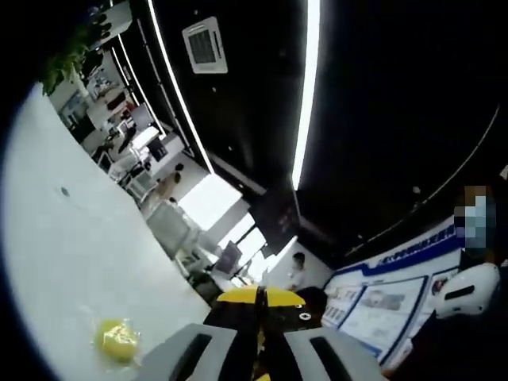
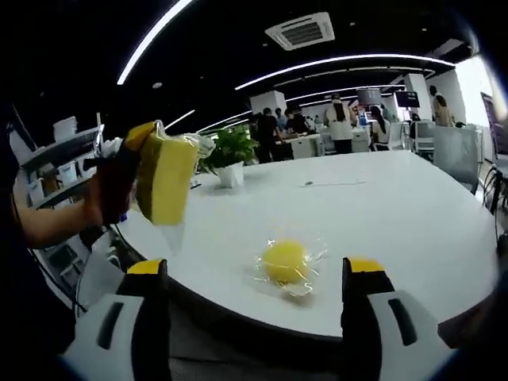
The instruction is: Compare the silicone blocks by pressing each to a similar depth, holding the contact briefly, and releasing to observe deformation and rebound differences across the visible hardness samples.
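Observation:
My left gripper [image 1: 259, 311] has its jaws close together at the bottom of the left gripper view, shut on a yellow silicone block [image 1: 238, 295] seen edge-on. In the right gripper view the same yellow block [image 2: 168, 178] hangs in clear wrap above the table's left edge, held by the left gripper [image 2: 119, 184] in a person's hand. A second, rounder yellow block [image 2: 286, 262] in crinkled clear wrap lies on the white table [image 2: 397, 214]; it also shows low in the left gripper view as the wrapped block [image 1: 117, 340]. My right gripper [image 2: 255, 267] stands open, hovering before that block.
A potted plant [image 2: 230, 155] in a white pot stands at the table's far left. Chairs [image 2: 456, 151] line the right side. Several people stand at desks beyond the table. The left gripper view tilts up at the dark ceiling with light strips [image 1: 305, 87].

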The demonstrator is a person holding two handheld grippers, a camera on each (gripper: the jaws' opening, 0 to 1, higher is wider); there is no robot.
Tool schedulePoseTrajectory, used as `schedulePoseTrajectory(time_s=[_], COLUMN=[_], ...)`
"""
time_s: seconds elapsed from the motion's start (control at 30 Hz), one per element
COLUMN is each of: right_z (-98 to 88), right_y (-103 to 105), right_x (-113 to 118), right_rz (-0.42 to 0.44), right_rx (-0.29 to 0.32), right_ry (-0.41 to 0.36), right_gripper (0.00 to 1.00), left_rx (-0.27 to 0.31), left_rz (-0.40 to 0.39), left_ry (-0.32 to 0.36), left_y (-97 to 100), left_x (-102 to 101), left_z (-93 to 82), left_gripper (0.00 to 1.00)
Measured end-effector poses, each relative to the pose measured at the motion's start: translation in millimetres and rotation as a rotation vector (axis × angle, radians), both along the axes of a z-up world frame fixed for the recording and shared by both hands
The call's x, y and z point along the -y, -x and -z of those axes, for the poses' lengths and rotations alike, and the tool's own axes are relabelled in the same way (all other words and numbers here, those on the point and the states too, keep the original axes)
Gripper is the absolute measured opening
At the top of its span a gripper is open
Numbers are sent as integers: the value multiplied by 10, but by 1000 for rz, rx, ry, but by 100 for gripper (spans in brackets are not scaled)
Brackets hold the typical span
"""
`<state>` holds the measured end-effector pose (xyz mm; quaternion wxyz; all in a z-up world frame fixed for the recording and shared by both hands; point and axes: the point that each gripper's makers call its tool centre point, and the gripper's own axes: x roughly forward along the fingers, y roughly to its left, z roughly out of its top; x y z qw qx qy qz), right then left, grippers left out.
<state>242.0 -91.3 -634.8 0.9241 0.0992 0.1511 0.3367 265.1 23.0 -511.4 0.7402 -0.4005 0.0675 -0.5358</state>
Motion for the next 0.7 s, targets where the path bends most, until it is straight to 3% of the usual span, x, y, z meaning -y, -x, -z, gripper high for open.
schedulePoseTrajectory(time_s=[0.17,0.47,0.6,0.7], right_z=[-259,-668,-699,-710], right_y=[135,151,180,247], right_x=[-167,-551,-722,-798], right_rz=[-87,-177,-238,-284], right_rx=[-6,74,81,56], right_ry=[-107,-148,-143,-185], right_gripper=[84,74,66,55], left_rx=[4,21,26,32], left_rz=[47,135,160,172], left_ry=[23,85,104,117], left_y=[115,341,419,459], left_x=[64,201,236,252], left_z=[-70,-167,-207,-239], left_gripper=[0,0,0,0])
